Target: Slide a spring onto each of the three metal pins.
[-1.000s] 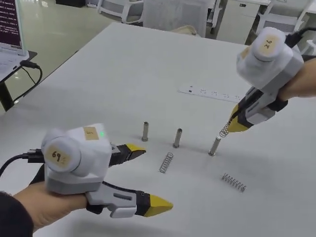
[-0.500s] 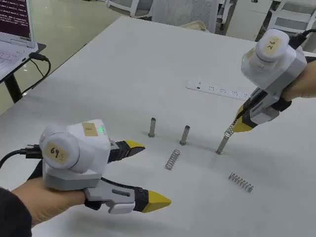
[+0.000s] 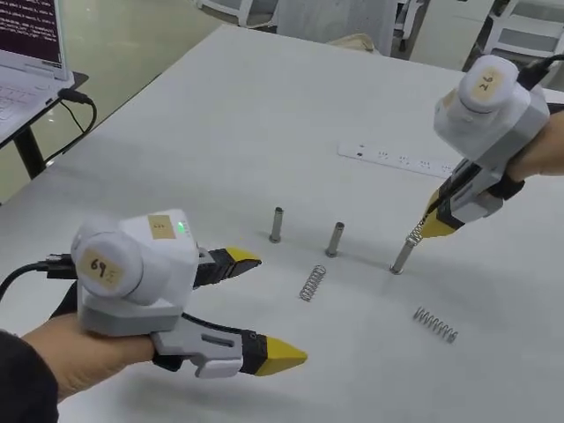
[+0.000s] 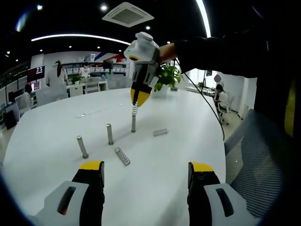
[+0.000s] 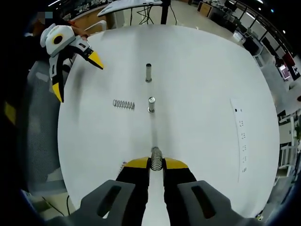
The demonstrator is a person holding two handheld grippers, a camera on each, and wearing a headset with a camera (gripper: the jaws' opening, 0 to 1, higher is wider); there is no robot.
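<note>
Three metal pins stand upright in a row on the white table (image 3: pixel 220 115): left pin (image 3: pixel 277 224), middle pin (image 3: pixel 335 239), right pin (image 3: pixel 403 256). My right gripper (image 3: pixel 432 226) is shut on a spring (image 3: pixel 413 233) whose lower end sits at the top of the right pin; in the right gripper view the spring (image 5: pixel 156 161) sticks out between the yellow tips. A loose spring (image 3: pixel 312 282) lies in front of the middle pin, another loose spring (image 3: pixel 435 324) to the right. My left gripper (image 3: pixel 264 308) hovers open at the near left, empty.
A white power strip (image 3: pixel 397 160) lies on the table behind the pins. A laptop (image 3: pixel 26 53) on a side stand with a black cable sits at the far left. Office chairs stand beyond the table's far edge.
The headset view shifted slightly. My right gripper has brought the spring down a little to the tip of the right pin. The left gripper stayed put.
</note>
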